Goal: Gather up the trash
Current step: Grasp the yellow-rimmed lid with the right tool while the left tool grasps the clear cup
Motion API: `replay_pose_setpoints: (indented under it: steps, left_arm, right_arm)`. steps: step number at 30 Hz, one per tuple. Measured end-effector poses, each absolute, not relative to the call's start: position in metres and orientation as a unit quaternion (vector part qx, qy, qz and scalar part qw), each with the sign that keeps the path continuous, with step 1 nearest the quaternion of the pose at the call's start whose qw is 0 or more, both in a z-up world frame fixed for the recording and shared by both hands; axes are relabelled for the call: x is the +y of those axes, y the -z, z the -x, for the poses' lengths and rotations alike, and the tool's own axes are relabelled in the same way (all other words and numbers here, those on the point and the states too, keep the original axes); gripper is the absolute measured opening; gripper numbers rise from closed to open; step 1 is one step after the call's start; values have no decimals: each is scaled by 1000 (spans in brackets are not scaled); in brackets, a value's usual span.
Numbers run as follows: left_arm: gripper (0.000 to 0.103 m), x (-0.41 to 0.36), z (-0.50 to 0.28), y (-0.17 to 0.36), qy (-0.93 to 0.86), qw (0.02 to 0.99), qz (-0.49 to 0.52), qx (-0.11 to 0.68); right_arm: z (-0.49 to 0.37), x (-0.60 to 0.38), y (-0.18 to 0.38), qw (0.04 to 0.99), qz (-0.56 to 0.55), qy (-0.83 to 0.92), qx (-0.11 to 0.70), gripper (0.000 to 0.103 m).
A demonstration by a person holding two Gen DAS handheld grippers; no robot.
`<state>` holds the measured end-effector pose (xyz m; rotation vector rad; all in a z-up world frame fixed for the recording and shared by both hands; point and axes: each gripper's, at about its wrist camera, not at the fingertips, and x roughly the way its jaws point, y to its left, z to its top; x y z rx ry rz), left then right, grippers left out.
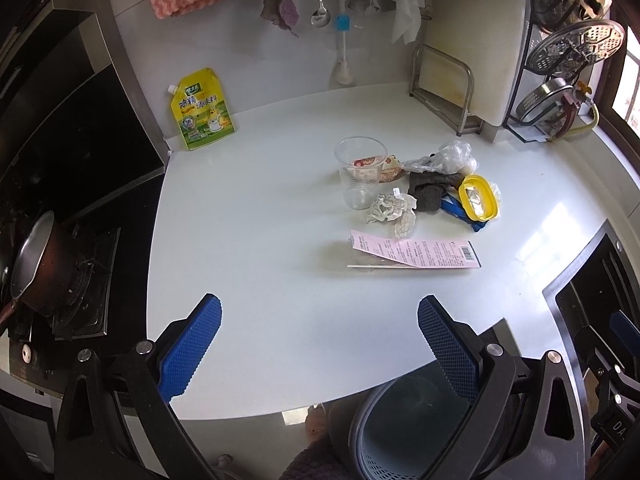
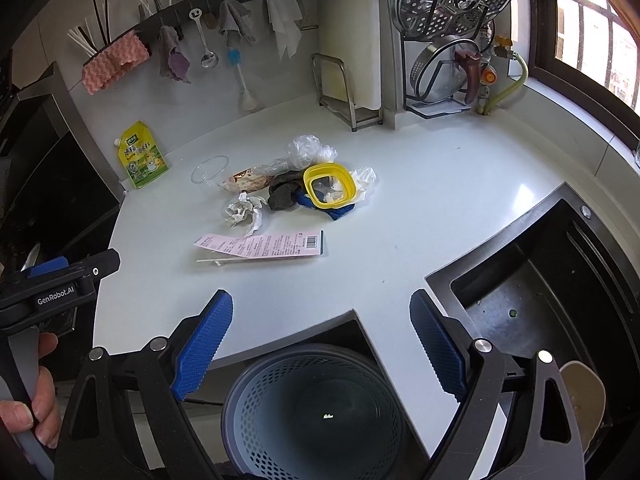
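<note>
White counter (image 1: 260, 208), glossy. Yellow seasoning pouch (image 1: 202, 110) upright at back edge, near stove-side corner. Mid-counter trash cluster: clear plastic cup (image 1: 360, 178) upright, crumpled paper (image 1: 392, 210) just beside it, dark cloth (image 1: 430, 194), yellow-rimmed lid (image 1: 478, 198) over blue item, crumpled clear plastic bag (image 1: 452, 156) toward back. Pink receipt (image 1: 420, 254) flat, nearer front edge, partly over a thin white stick (image 1: 362, 267). Metal board rack (image 1: 444, 92) at back edge, sink-side corner.

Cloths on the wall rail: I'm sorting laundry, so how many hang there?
4: pink cloth at the left end, grey-purple rag, grey rag, white cloth rightmost. More may hide.
</note>
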<state>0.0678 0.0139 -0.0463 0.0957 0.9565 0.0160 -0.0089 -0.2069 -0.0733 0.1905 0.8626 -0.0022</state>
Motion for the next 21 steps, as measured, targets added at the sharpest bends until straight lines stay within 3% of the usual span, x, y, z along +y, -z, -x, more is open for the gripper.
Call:
replay_pose_setpoints:
  steps: [21]
  left_arm:
    - [97, 15, -187, 118, 40, 912, -26, 407]
  right_arm:
    - [-157, -215, 148, 907, -79, -2, 413, 86]
